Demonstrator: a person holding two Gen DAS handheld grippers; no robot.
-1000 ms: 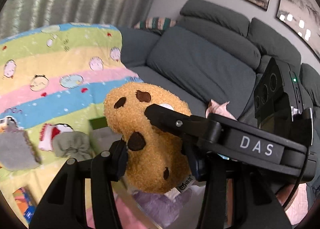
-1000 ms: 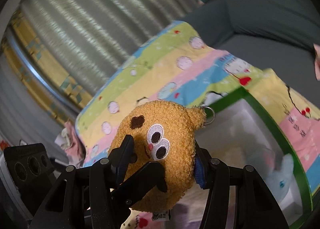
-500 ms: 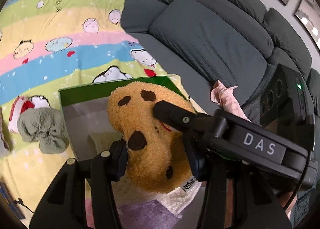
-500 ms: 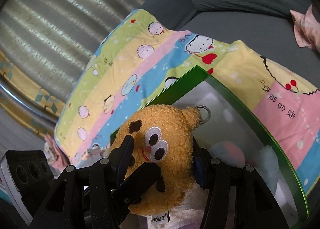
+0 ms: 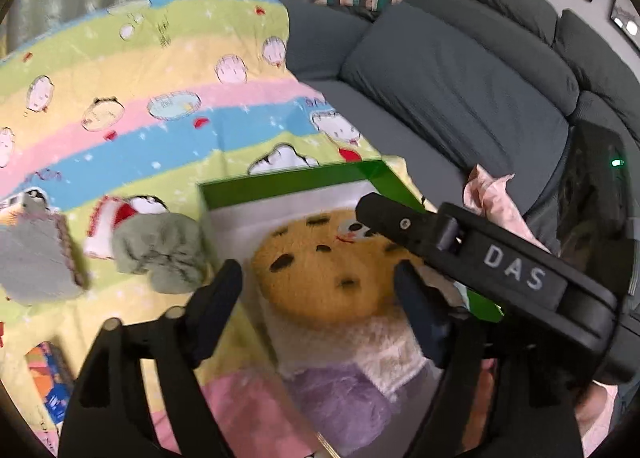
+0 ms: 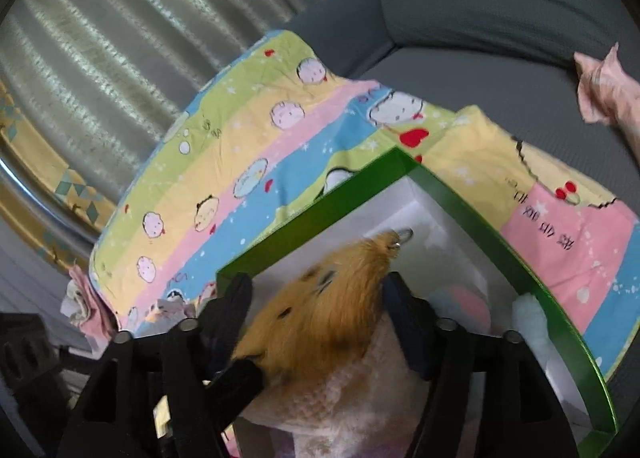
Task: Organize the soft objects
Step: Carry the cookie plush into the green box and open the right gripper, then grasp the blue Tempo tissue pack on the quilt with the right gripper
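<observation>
The left gripper [image 5: 316,290] is seen with its jaws opening: the fingers [image 5: 218,298] stand spread on either side of the cookie plush [image 5: 328,278], and a gap shows at the left pad, so no squeeze is read there. The right gripper [image 6: 316,310] is likewise opening, its fingers [image 6: 404,310] parted beside the same plush [image 6: 336,298], with no pad clearly pressing on it. In the left wrist view the right gripper's arm lies across the plush at about 2 o'clock.

The plush is found inside the green-rimmed box [image 5: 288,177], resting on a white fluffy item [image 5: 384,354] with a purple soft item [image 5: 340,406] at about 6 o'clock of it. The box sits on the striped cartoon blanket [image 5: 120,117]; a grey-green scrunchie [image 5: 160,254] lies just outside the box at about 9 o'clock, and a grey sofa [image 5: 460,89] fills the 1 o'clock region.

As a judgement, a snag is the main risk: the metal ring [image 6: 404,236] or the shaggy pile could be caught by a finger as the grippers are lifted, and the plush dragged back out. It could also roll off the soft heap beneath it and hang over the rim.

The plush is golden-brown and curly-piled, with dark chip patches and a stitched face with round eyes. It is blurred in the right wrist view.
</observation>
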